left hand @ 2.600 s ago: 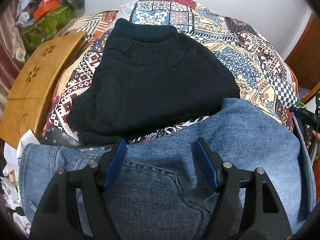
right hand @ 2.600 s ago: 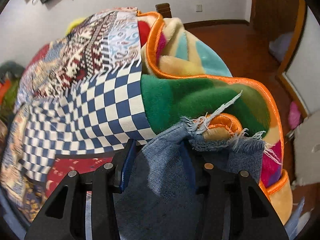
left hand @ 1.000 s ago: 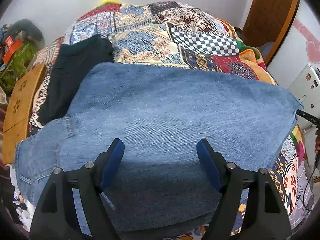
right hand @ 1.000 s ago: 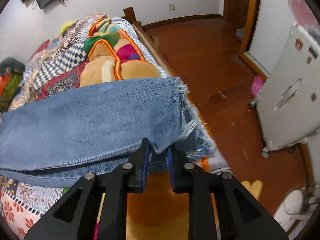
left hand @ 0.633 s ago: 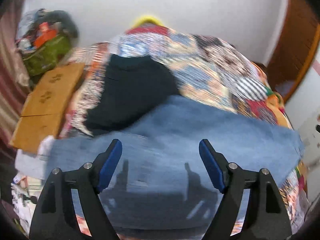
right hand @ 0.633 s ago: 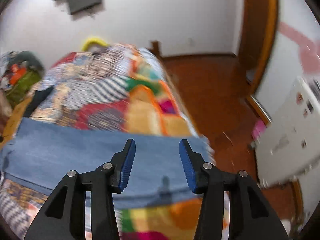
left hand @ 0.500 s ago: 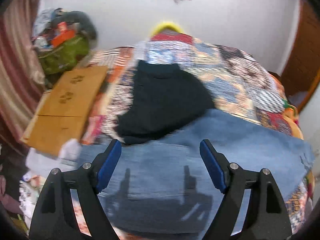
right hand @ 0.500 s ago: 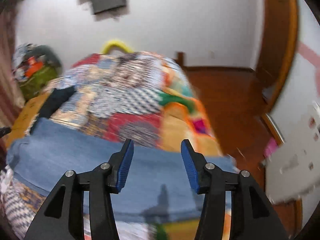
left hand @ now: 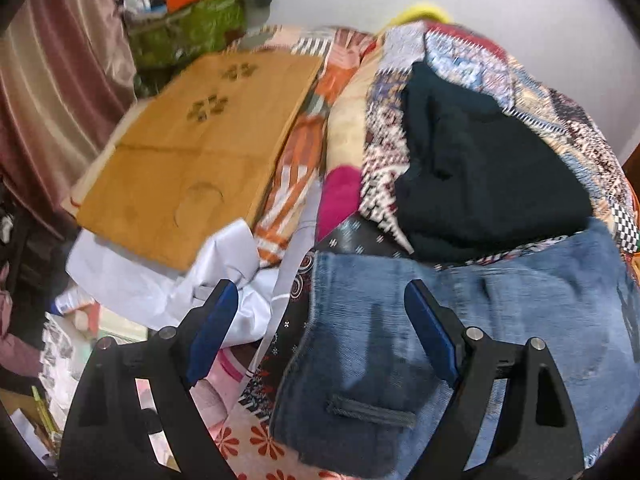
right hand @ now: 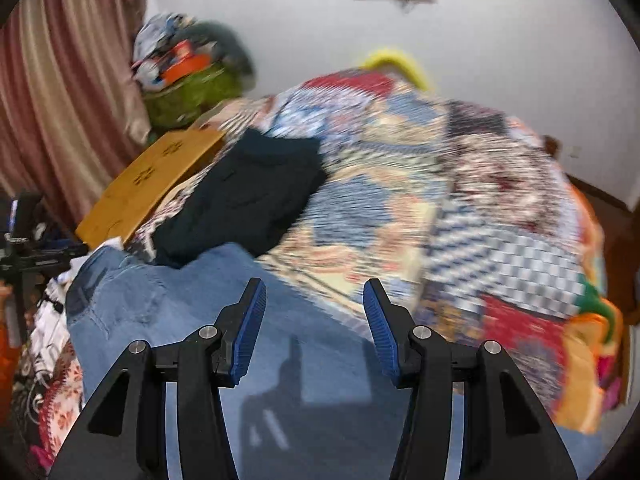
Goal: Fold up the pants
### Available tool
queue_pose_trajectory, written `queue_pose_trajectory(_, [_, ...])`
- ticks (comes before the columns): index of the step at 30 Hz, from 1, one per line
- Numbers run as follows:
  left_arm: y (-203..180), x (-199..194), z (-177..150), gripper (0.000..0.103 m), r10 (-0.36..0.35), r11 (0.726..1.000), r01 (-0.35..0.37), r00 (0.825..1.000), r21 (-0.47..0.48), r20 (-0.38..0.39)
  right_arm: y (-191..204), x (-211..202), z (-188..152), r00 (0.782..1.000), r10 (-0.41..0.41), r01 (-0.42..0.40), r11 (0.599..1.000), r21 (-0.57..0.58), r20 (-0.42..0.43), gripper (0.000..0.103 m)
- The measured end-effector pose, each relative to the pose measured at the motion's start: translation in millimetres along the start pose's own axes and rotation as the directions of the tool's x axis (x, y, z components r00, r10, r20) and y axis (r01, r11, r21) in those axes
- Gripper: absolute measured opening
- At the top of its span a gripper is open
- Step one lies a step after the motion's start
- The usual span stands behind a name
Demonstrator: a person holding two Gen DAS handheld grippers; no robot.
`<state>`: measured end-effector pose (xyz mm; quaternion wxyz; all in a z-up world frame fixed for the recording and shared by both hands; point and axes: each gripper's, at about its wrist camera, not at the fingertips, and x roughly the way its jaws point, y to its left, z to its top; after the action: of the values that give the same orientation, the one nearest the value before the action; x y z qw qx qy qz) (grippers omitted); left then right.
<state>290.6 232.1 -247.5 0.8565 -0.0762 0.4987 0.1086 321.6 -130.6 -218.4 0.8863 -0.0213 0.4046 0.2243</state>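
Blue jeans (left hand: 500, 320) lie across the near part of the patchwork bedspread (left hand: 460, 60), waist end with a belt loop toward the left. My left gripper (left hand: 320, 320) hovers over that waist edge, its jaws still opening, nothing between the blue pads. In the right wrist view the jeans (right hand: 200, 320) stretch below my right gripper (right hand: 314, 320), which stands open above the denim and holds nothing. A folded dark garment (left hand: 480, 168) rests on the bed behind the jeans, also seen as the dark garment (right hand: 248, 196) in the right view.
A wooden lap table (left hand: 192, 152) lies left of the bed, with white cloth and papers (left hand: 160, 272) in front of it. A green bag with clutter (right hand: 188, 88) and a curtain (left hand: 52, 100) stand at the far left. The patchwork bedspread (right hand: 460, 200) fills the right.
The right gripper let go of the frayed jeans hem and swung left over the bed. The left gripper swept left from mid-leg to the waist end, both views blurred by motion.
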Motion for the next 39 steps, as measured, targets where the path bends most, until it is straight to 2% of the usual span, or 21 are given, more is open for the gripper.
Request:
queue_pose_trajectory(5, [-0.5, 43.2, -6.3, 0.083, -0.094, 0.995, 0.091, 0.99, -0.026, -0.107, 25.9, 49.7, 16.8, 0.996, 0.057, -0.059, 0.998, -0.031, -0.073, 0.047])
queue_pose_trajectory(7, [-1.6, 50.7, -11.0, 0.073, -0.162, 0.986, 0.157, 0.98, -0.052, -0.116, 33.8, 67.4, 22.4, 0.992, 0.067, -0.072, 0.996, -0.047, -0.102, 0.047])
queue_pose_trajectory(8, [-3.3, 52.3, -12.9, 0.063, -0.2, 0.979, 0.194, 0.972, -0.064, -0.119, 35.7, 74.1, 23.8, 0.991, 0.074, -0.081, 0.995, -0.056, -0.113, 0.047])
queue_pose_trajectory(9, [-4.5, 51.6, -15.1, 0.062, -0.208, 0.977, 0.201, 0.972, -0.064, -0.114, 40.1, 83.4, 25.3, 0.989, 0.08, -0.089, 0.994, -0.065, -0.127, 0.047])
queue_pose_trajectory(10, [-6.5, 48.5, -17.2, 0.061, -0.196, 0.98, 0.192, 0.976, -0.046, -0.095, 41.9, 89.9, 25.3, 0.987, 0.087, -0.096, 0.993, -0.065, -0.138, 0.047])
queue_pose_trajectory(12, [-10.9, 41.3, -21.5, 0.046, -0.18, 0.984, 0.18, 0.981, -0.008, -0.066, 43.6, 99.1, 23.7, 0.979, 0.119, -0.129, 0.99, -0.05, -0.164, 0.047])
queue_pose_trajectory(13, [-12.4, 37.8, -23.3, 0.04, -0.179, 0.984, 0.179, 0.982, -0.001, -0.057, 44.3, 99.6, 21.8, 0.981, 0.117, -0.126, 0.991, -0.048, -0.155, 0.041])
queue_pose_trajectory(14, [-13.8, 34.0, -24.8, 0.025, -0.154, 0.988, 0.154, 0.987, 0.003, -0.039, 44.5, 98.5, 20.8, 0.981, 0.127, -0.136, 0.99, -0.049, -0.15, 0.024])
queue_pose_trajectory(15, [-15.1, 32.7, -26.1, 0.017, -0.115, 0.993, 0.116, 0.993, 0.012, -0.028, 45.5, 97.0, 20.3, 0.978, 0.144, -0.152, 0.987, -0.046, -0.151, 0.015])
queue_pose_trajectory(19, [-19.9, 24.7, -33.0, 0.011, -0.026, 0.998, 0.025, 1.0, 0.064, 0.014, 55.0, 87.8, 16.4, 0.987, 0.098, -0.11, 0.989, -0.097, -0.124, 0.005])
queue_pose_trajectory(22, [-17.4, 17.7, -33.3, 0.01, 0.089, 0.99, -0.094, 0.995, 0.104, 0.054, 60.8, 77.0, 16.7, 0.993, 0.084, -0.094, 0.987, -0.132, -0.077, 0.004])
queue_pose_trajectory(23, [-13.1, 20.2, -33.7, 0.01, 0.114, 0.986, -0.118, 0.993, 0.116, 0.039, 61.8, 74.5, 17.0, 0.995, 0.078, -0.087, 0.985, -0.147, -0.065, 0.003])
queue_pose_trajectory(26, [-5.0, 34.7, -36.6, 0.013, 0.114, 0.987, -0.112, 0.993, 0.118, -0.014, 61.0, 85.6, 14.0, 0.994, 0.061, -0.074, 0.985, -0.158, -0.088, 0.003])
queue_pose_trajectory(29, [-14.7, 30.1, -39.5, 0.012, 0.145, 0.978, -0.143, 0.989, 0.152, -0.004, 56.8, 97.3, 14.0, 0.99, 0.063, -0.08, 0.988, -0.134, -0.128, 0.003])
queue_pose_trajectory(31, [-14.4, 22.2, -38.4, 0.016, 0.107, 0.986, -0.101, 0.994, 0.134, -0.038, 57.1, 91.2, 15.1, 0.991, 0.051, -0.068, 0.989, -0.132, -0.126, 0.006])
queue_pose_trajectory(32, [-12.6, 15.6, -37.0, 0.026, 0.071, 0.991, -0.065, 0.996, 0.115, -0.049, 57.2, 88.5, 15.2, 0.989, 0.05, -0.068, 0.99, -0.123, -0.141, 0.006])
queue_pose_trajectory(33, [-9.6, 6.1, -37.2, 0.041, 0.04, 0.995, -0.036, 0.998, 0.094, -0.044, 56.2, 82.4, 15.4, 0.986, 0.049, -0.066, 0.992, -0.11, -0.158, 0.007])
queue_pose_trajectory(34, [-6.3, -5.7, -38.1, 0.05, 0.019, 0.997, -0.017, 1.0, 0.071, -0.024, 54.9, 74.5, 15.7, 0.986, 0.05, -0.066, 0.993, -0.1, -0.161, 0.011])
queue_pose_trajectory(36, [-2.3, -26.8, -41.1, 0.074, 0.003, 0.999, -0.004, 1.0, 0.045, 0.021, 52.0, 54.9, 14.2, 0.988, 0.055, -0.067, 0.994, -0.084, -0.145, 0.021])
queue_pose_trajectory(37, [-0.1, -39.7, -44.1, 0.077, -0.003, 0.999, 0.001, 0.999, 0.034, 0.047, 50.4, 41.4, 12.2, 0.99, 0.06, -0.07, 0.995, -0.076, -0.124, 0.027])
queue_pose_trajectory(39, [2.1, -52.5, -49.7, 0.093, -0.017, 1.0, 0.016, 0.998, 0.018, 0.062, 47.1, 18.7, 6.7, 0.995, 0.057, -0.063, 0.995, -0.074, -0.085, 0.038])
